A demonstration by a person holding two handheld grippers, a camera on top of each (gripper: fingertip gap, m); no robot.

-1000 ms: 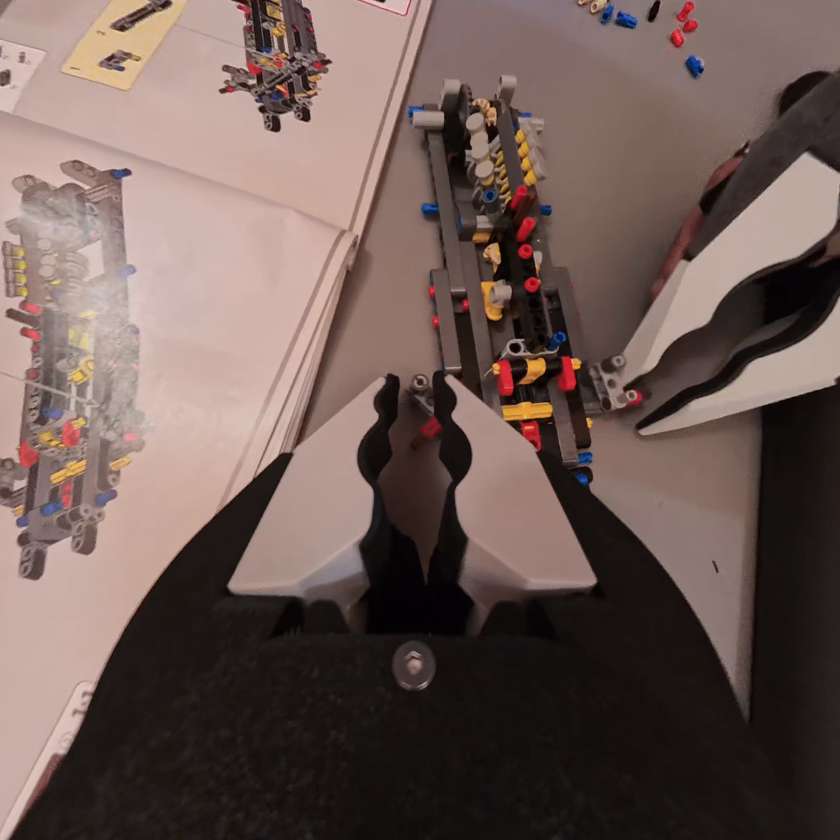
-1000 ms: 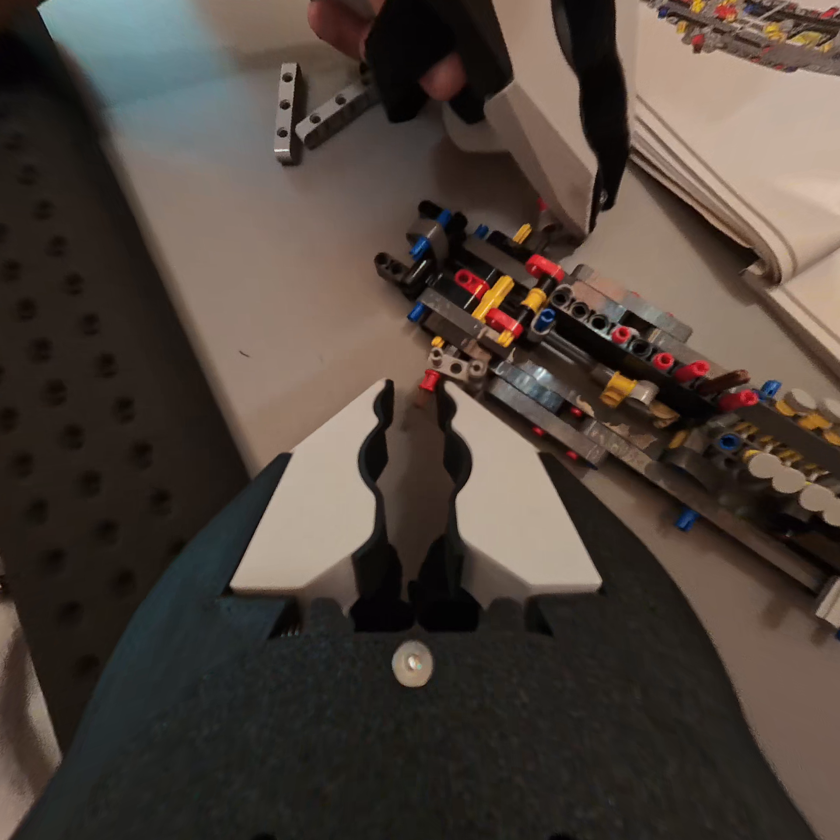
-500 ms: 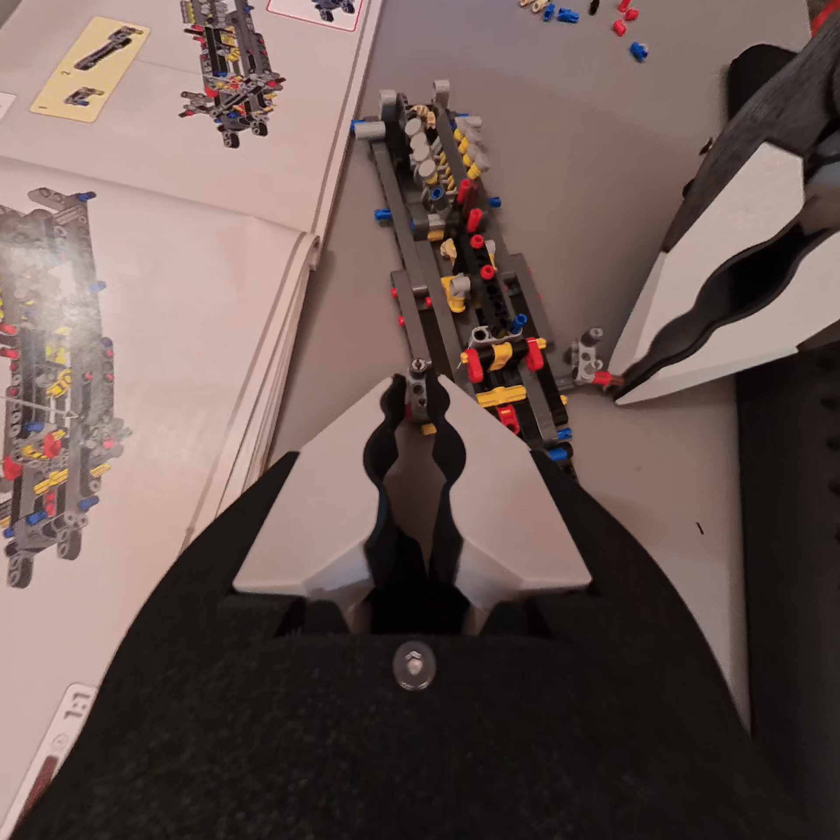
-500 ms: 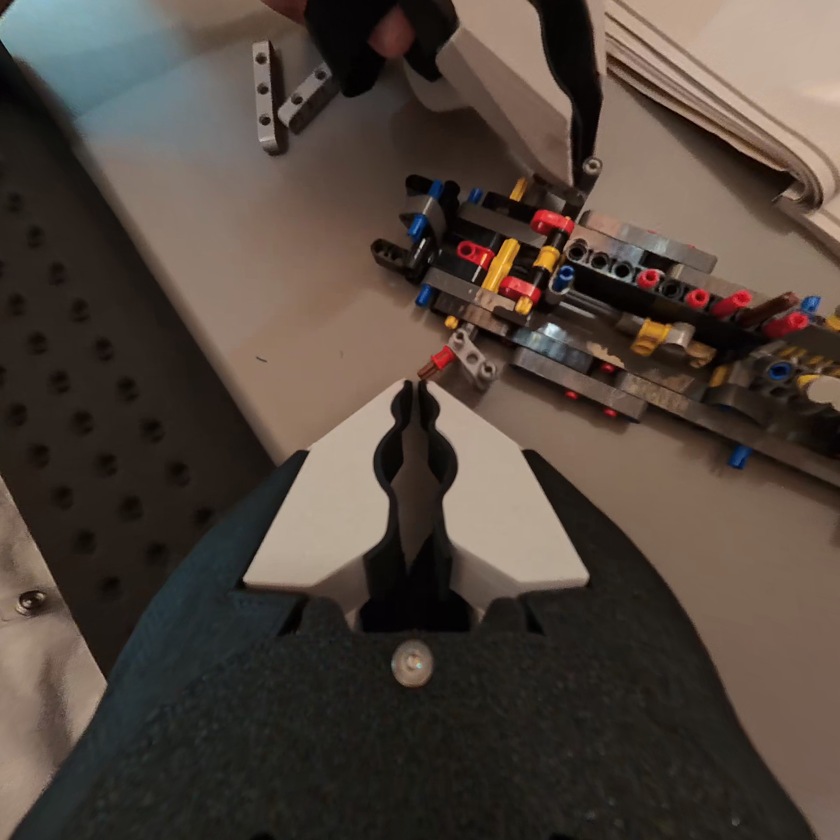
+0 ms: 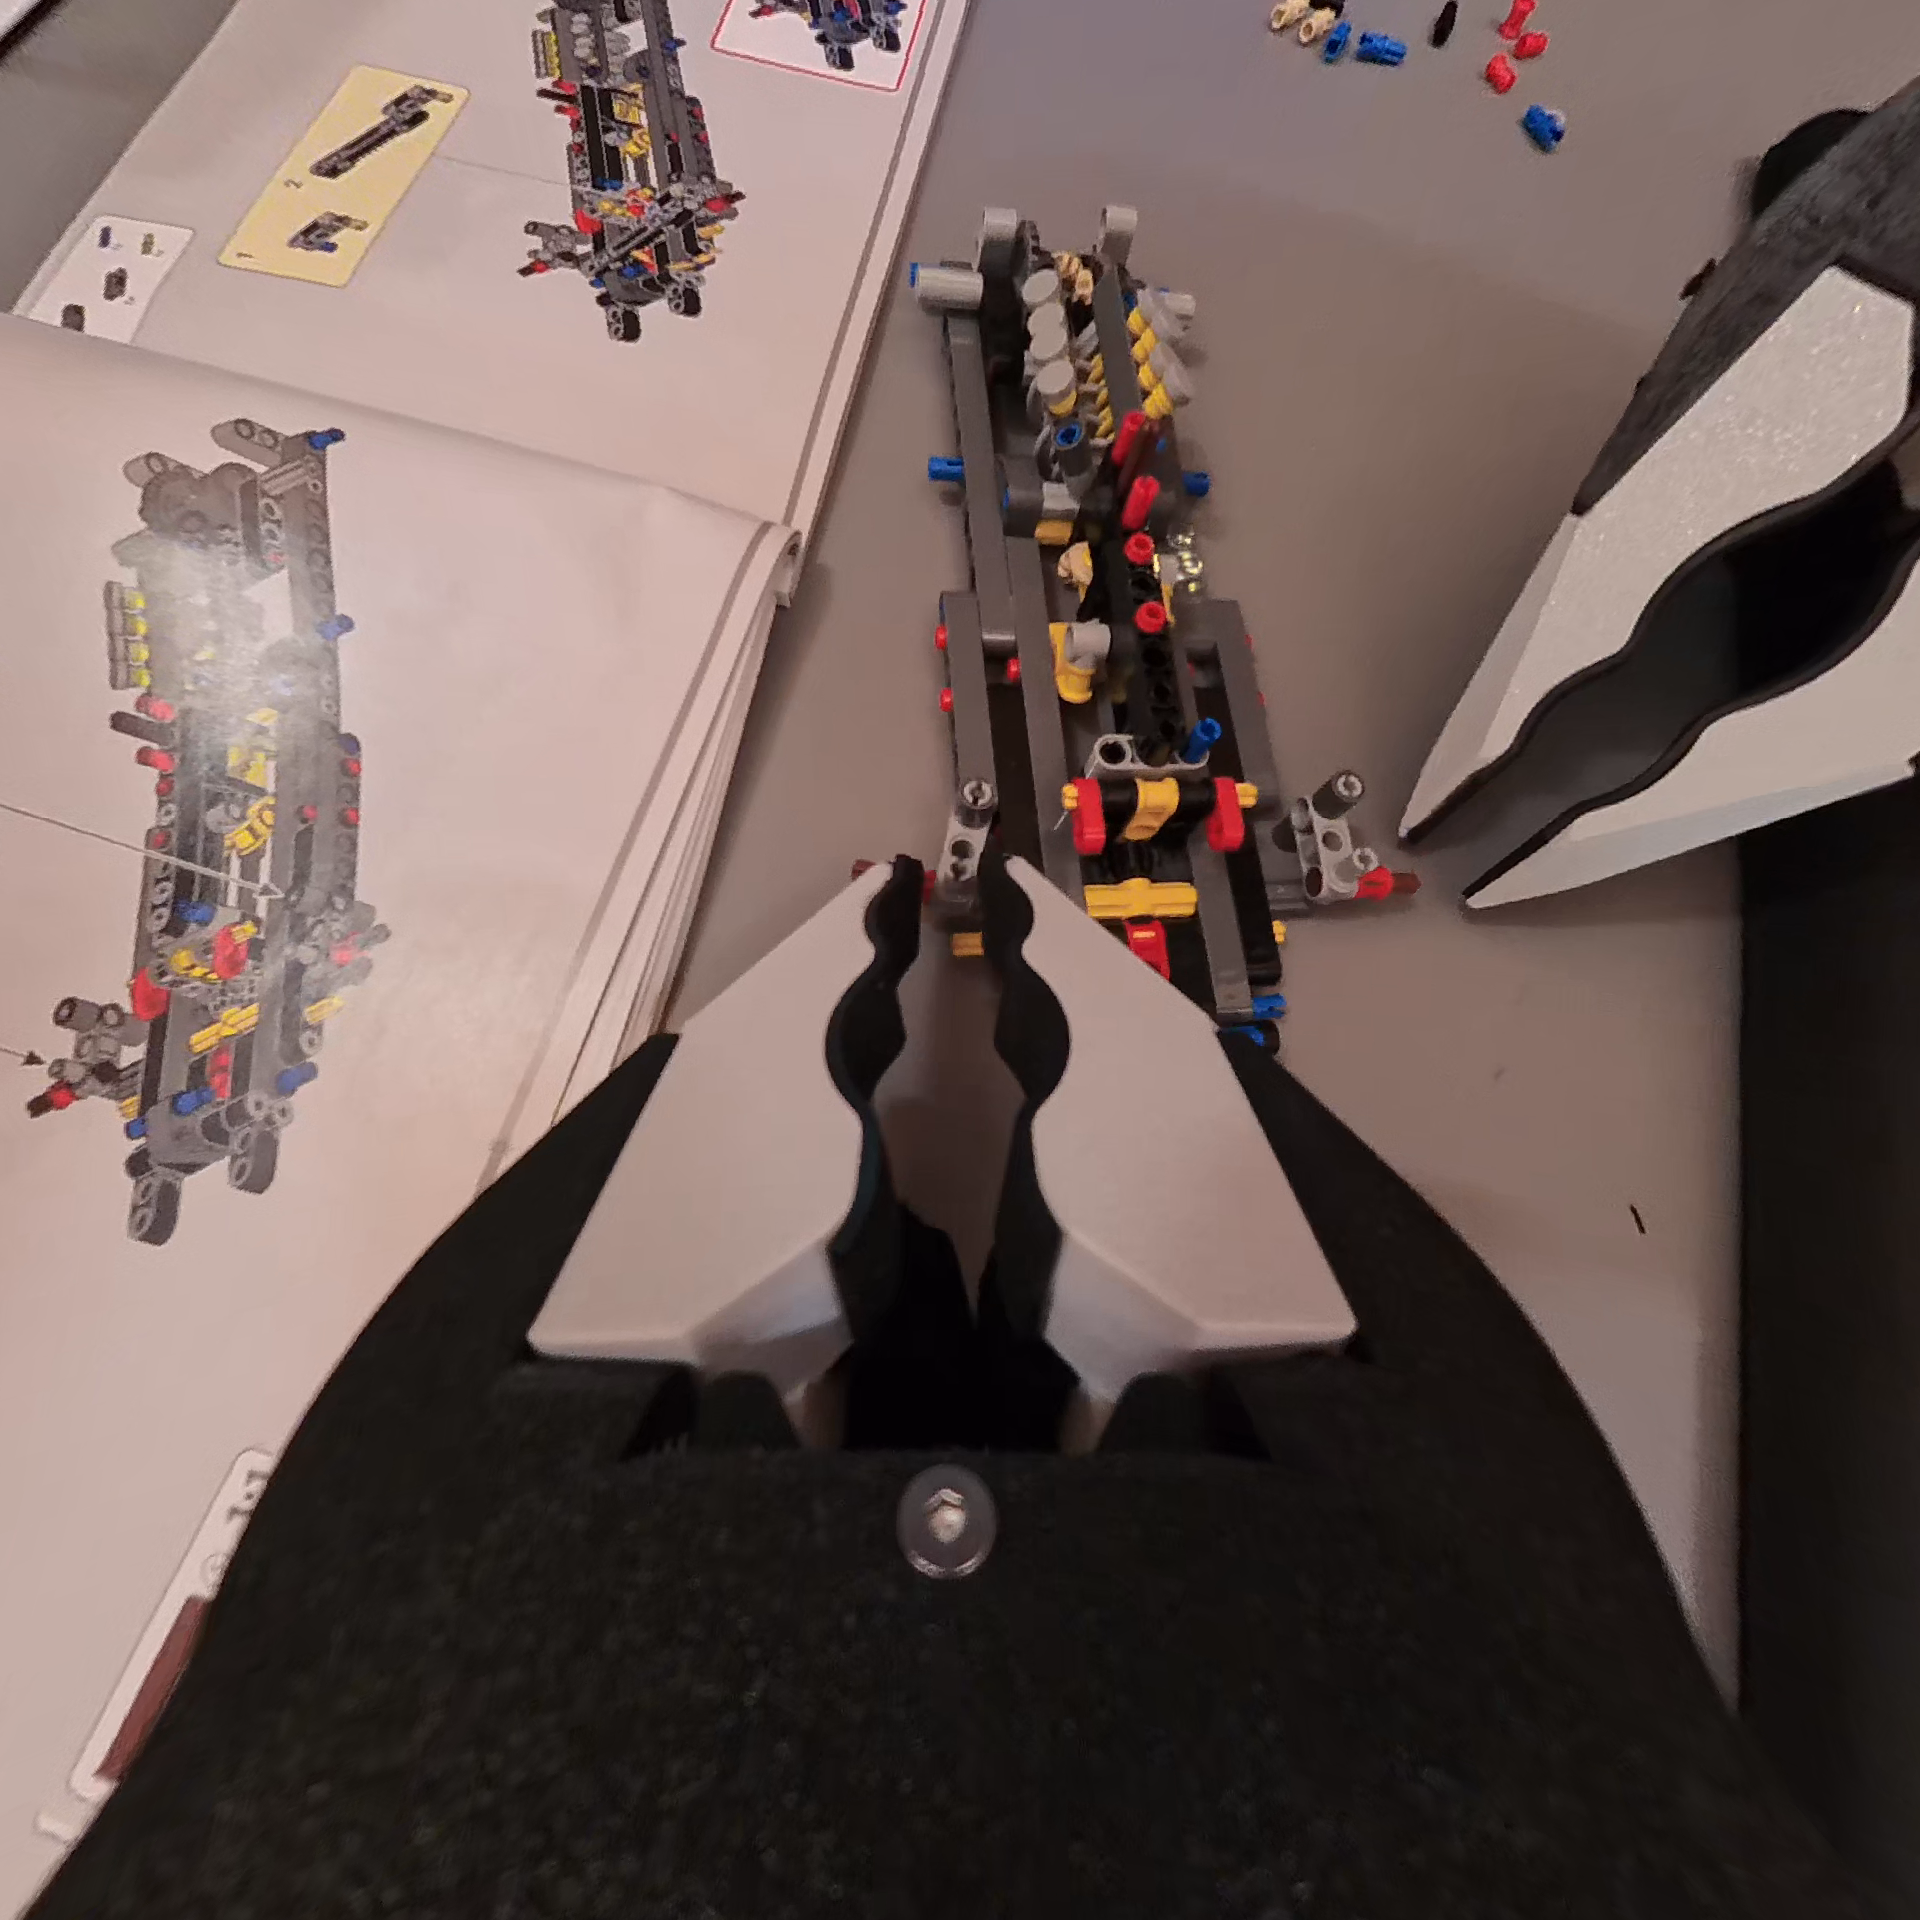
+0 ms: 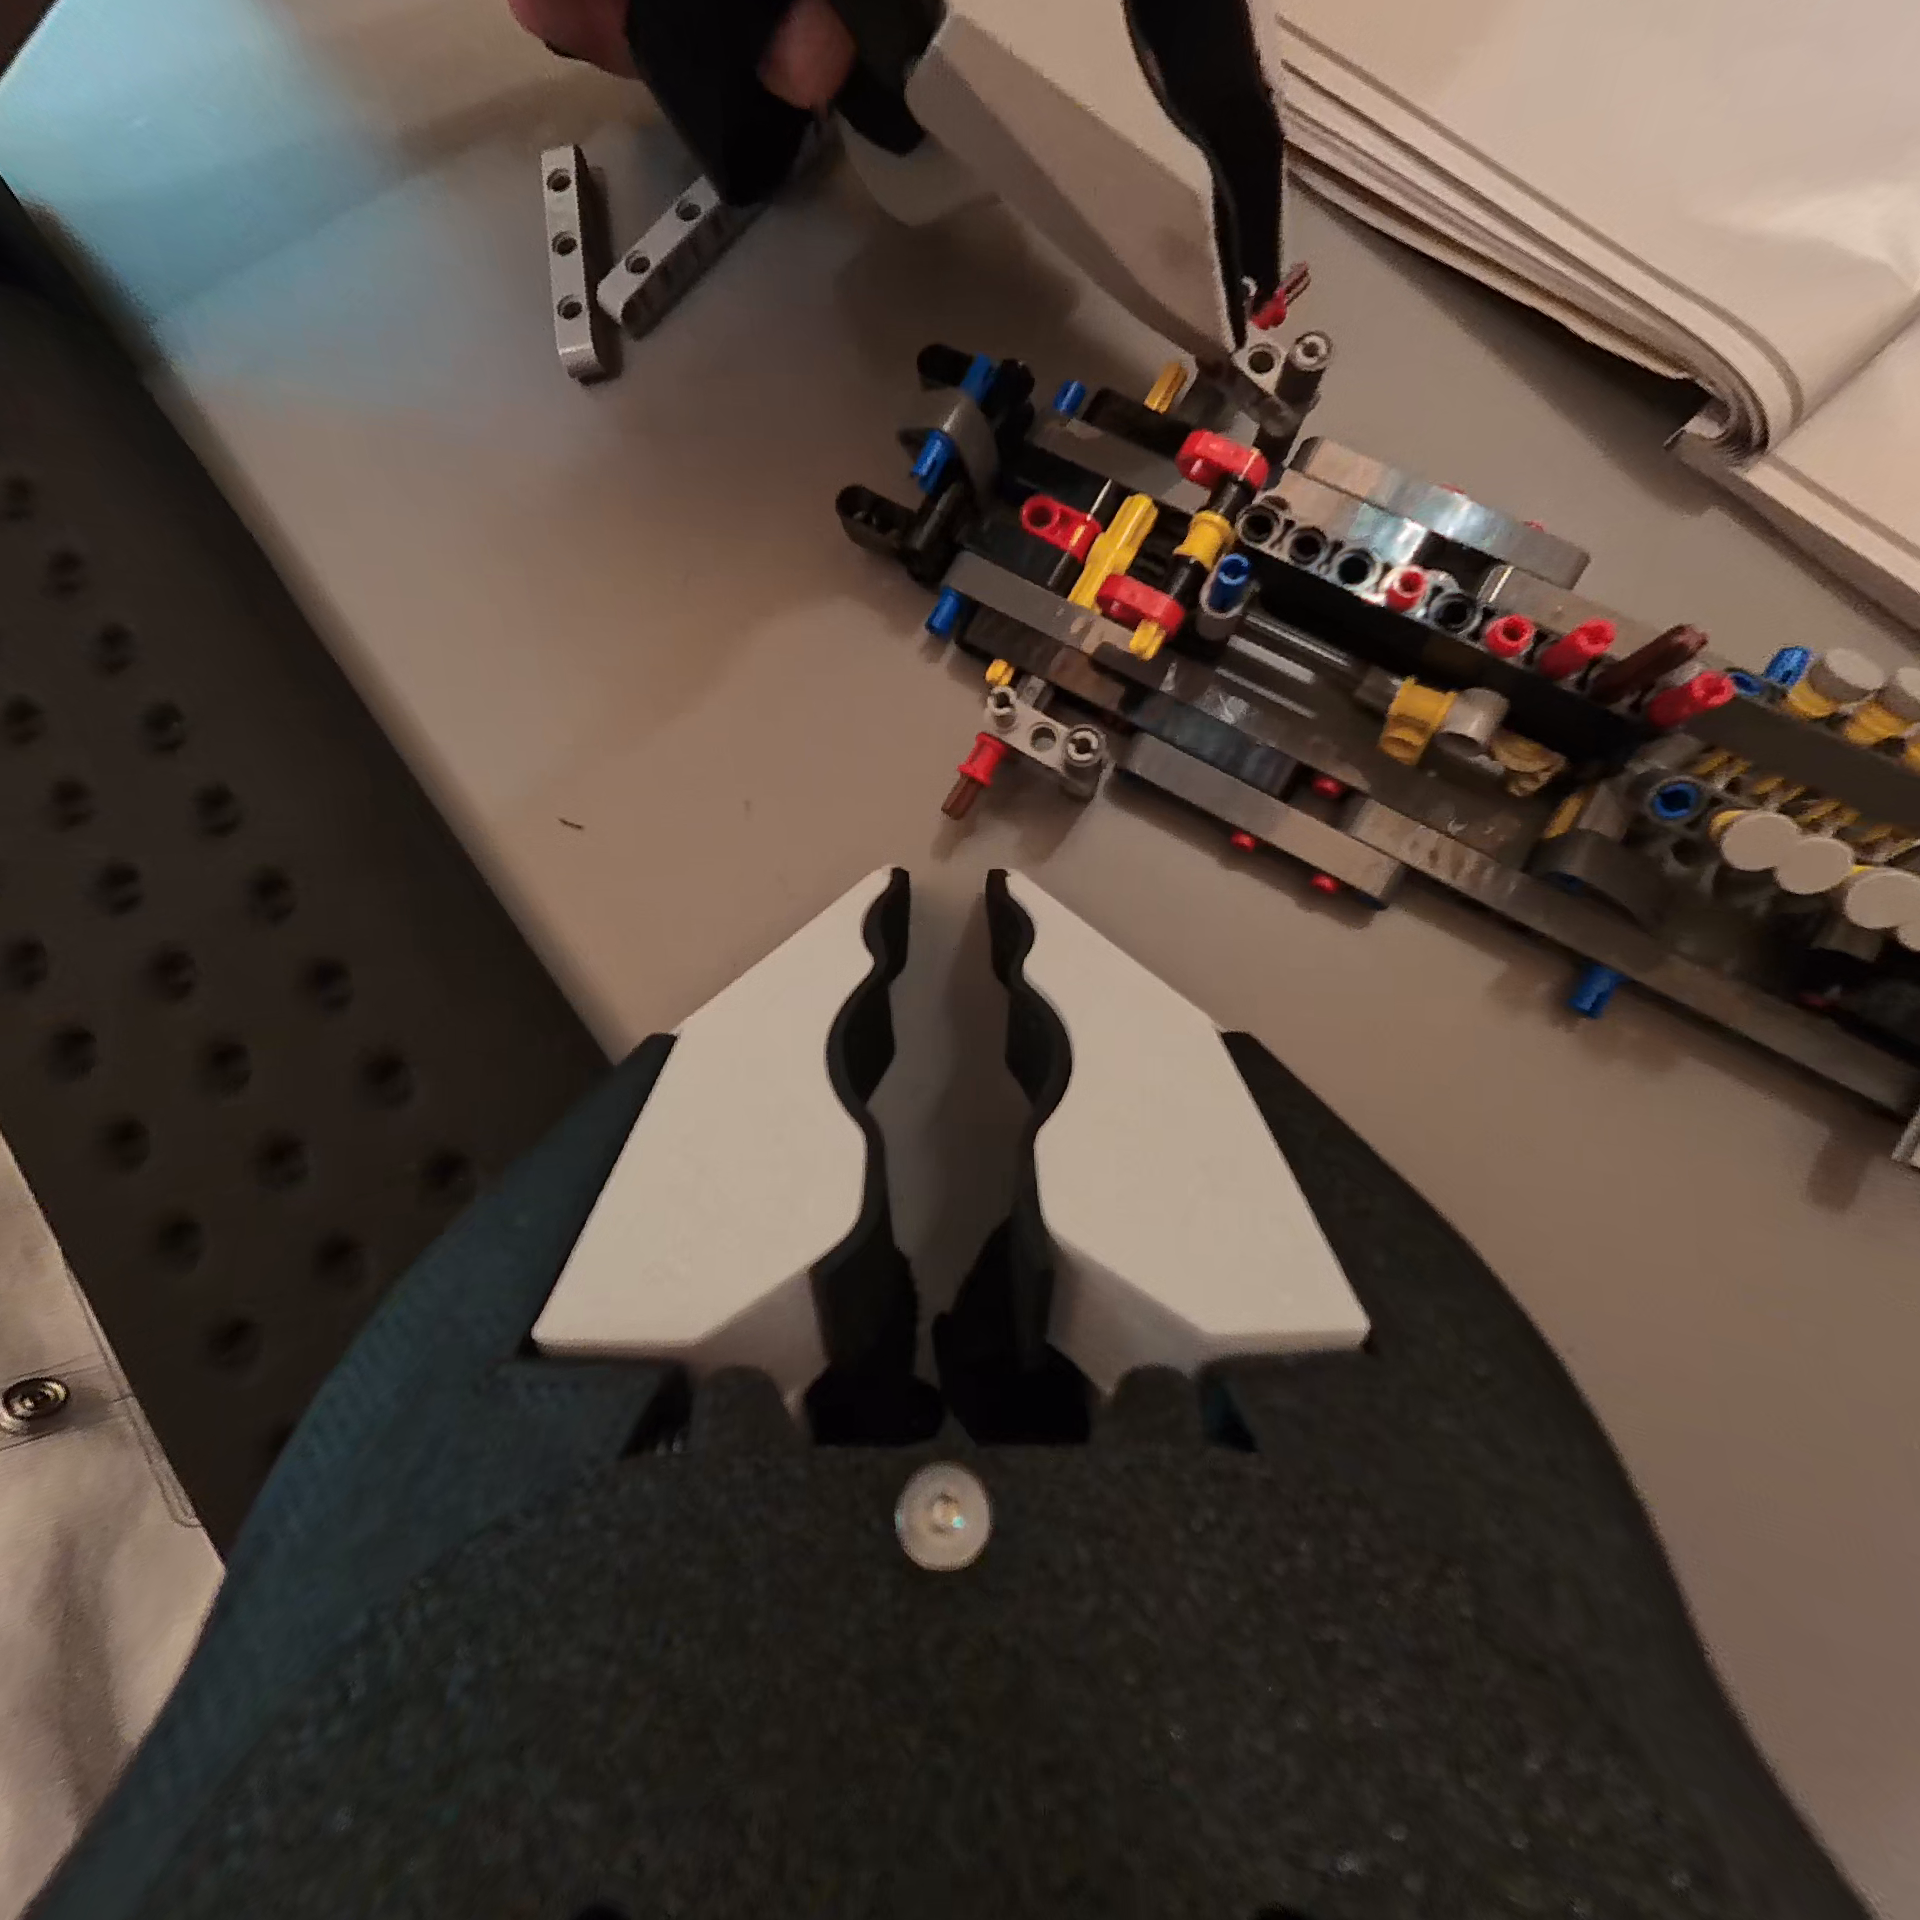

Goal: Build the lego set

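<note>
Grey counter: long grey-black lego chassis beside open instruction booklet. My left gripper clamps small grey pin connector against its near-left corner. My right gripper hovers apart, empty.

tabletop: smooth matt grey | instruction booklet: glossy paper | lego chassis: shiny hard plastic | left claw: matt white fingers, black rubbery pads, rough grainy black body | screw: bright metal
</note>
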